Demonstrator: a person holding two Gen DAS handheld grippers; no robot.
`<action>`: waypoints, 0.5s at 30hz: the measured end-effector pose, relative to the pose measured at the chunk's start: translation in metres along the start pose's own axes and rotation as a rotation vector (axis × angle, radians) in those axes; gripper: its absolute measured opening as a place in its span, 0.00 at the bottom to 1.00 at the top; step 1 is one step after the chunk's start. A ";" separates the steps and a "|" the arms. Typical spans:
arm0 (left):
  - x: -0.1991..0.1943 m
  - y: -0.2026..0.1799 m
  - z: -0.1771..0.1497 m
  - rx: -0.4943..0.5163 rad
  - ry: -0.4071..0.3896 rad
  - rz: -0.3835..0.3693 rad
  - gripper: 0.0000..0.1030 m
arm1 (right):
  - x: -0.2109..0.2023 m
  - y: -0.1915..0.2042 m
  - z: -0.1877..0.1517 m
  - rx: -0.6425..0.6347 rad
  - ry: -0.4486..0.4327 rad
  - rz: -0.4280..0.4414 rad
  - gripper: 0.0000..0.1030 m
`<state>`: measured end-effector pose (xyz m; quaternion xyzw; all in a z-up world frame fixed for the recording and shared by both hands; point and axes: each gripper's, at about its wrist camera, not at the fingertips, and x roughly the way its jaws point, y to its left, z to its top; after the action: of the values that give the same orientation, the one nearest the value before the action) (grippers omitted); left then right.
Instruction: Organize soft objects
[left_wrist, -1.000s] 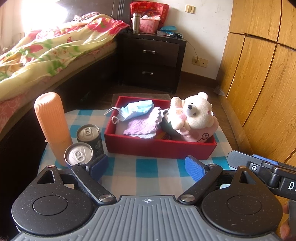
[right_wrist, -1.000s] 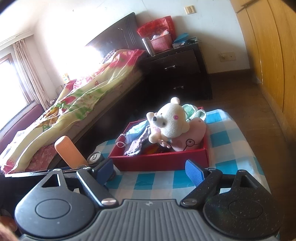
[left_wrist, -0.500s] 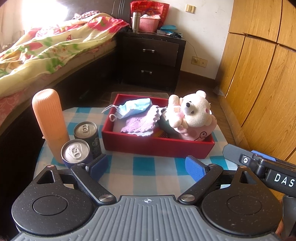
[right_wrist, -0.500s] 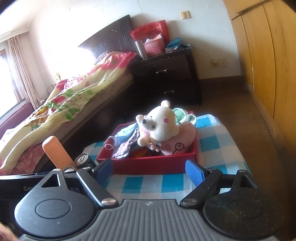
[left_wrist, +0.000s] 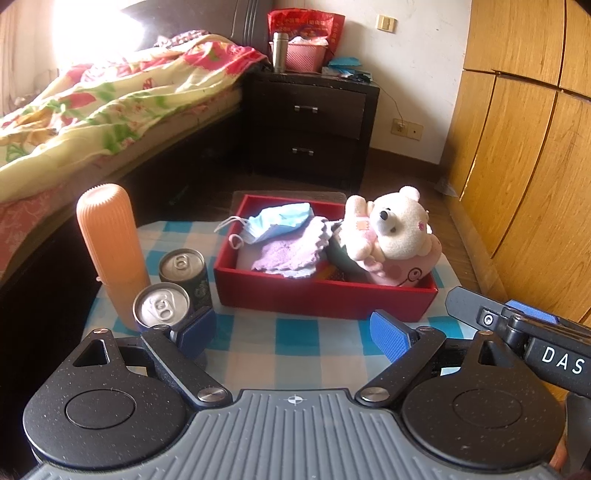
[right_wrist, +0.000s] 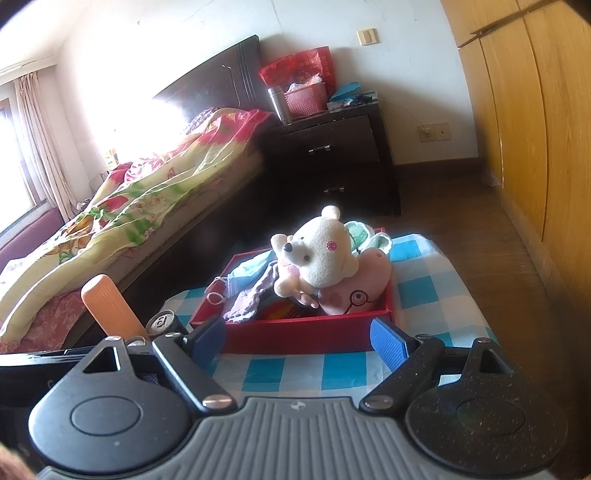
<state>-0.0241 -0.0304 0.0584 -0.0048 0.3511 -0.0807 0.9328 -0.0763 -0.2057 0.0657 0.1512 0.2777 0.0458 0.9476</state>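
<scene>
Farthest left of the left tongs (left_wrist: 293, 334) stands a tall ribbed orange plastic cylinder (left_wrist: 110, 251), upright on the blue-and-white checked tablecloth (left_wrist: 295, 339). Just beside it are two drink cans: the silver-topped can (left_wrist: 161, 308) sits right against the tongs' left blue pad, the dark can (left_wrist: 183, 271) just behind it. Both tongs are spread wide with nothing between their pads.

Straight ahead of the left tongs, across a bare strip of cloth, lies the shallow red cardboard box (left_wrist: 325, 295). Inside, toward its left, a blue face mask (left_wrist: 279, 221) rests on a lilac fringed cloth (left_wrist: 290, 253). Toward its right, a cream plush bear (left_wrist: 391, 227) leans on a pink heart-shaped cushion (left_wrist: 413, 271), with something dark under it that I cannot make out.

The right tongs (right_wrist: 299, 338) hover at the box's near wall, their left pad overlapping its corner. From there a mint-green soft item (right_wrist: 364, 232) shows behind the bear.

Beyond stand a bed with a floral quilt (left_wrist: 110, 96), a dark nightstand (left_wrist: 314, 122), and wooden wardrobe doors (left_wrist: 524, 147) on the right.
</scene>
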 end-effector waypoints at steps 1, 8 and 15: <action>-0.001 -0.001 0.000 0.004 -0.006 0.007 0.85 | 0.000 0.000 0.000 -0.001 0.000 0.000 0.63; -0.001 -0.003 0.000 0.016 -0.019 0.033 0.85 | 0.001 0.001 0.000 -0.001 -0.001 -0.010 0.63; 0.000 -0.003 -0.001 0.030 -0.025 0.052 0.85 | 0.004 0.001 0.000 -0.005 0.003 -0.020 0.63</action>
<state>-0.0254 -0.0334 0.0583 0.0176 0.3382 -0.0617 0.9389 -0.0729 -0.2040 0.0645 0.1459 0.2804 0.0372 0.9480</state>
